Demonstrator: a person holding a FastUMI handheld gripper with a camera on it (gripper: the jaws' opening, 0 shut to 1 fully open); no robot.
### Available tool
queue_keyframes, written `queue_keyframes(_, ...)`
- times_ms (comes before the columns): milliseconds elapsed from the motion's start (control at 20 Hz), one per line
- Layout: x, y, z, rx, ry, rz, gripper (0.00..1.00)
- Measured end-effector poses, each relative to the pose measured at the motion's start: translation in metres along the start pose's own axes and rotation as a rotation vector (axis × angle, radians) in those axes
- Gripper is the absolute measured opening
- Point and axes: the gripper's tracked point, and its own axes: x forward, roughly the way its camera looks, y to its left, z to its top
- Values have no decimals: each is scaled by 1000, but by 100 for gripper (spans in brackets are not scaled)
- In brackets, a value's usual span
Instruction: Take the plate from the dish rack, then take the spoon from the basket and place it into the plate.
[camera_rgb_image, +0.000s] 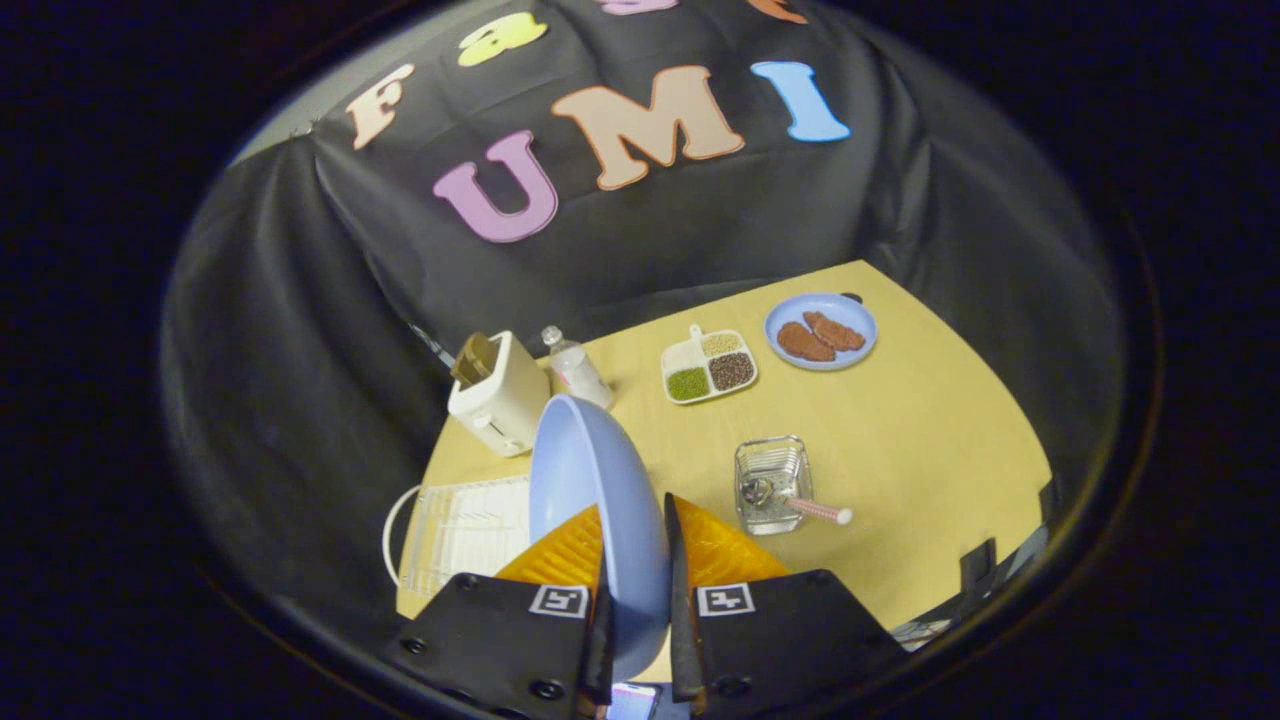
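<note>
Now my gripper has its two fingers pinched on the plate, one finger on each face. The plate stands on edge between them, its rim running straight ahead along the fingers and rising above the table. It looks clear of the rack, which lies just left of the fingers, white and bare of dishes as far as I can see.

What the coming move turns on, I judge, is this: free tabletop lies ahead and to the right, and the plate has to tip from edge-on to flat before it can go down there. The basket sits just right of and beyond the fingers, near the plate. In it lies the spoon, bowl inside, handle sticking out over the basket's near right corner.

Farther off, a toaster and a small bottle stand beyond the rack. A divided tray holds grains or beans, a different kind in each of its compartments. A second blue dish carries two brown pieces.
</note>
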Motion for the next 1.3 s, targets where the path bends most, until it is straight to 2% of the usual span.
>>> queue_keyframes(300,-45,-71,-63,192,-43,153,25)
queue_keyframes(400,-47,-102,-89,230,-43,149,25)
queue_keyframes(600,-29,-155,-129,283,-25,88,25)
queue_keyframes(1000,36,-190,-161,359,-9,76,25)
queue_keyframes(1100,44,-196,-163,348,-17,62,25)
queue_keyframes(1300,53,-202,-161,384,-37,87,26)
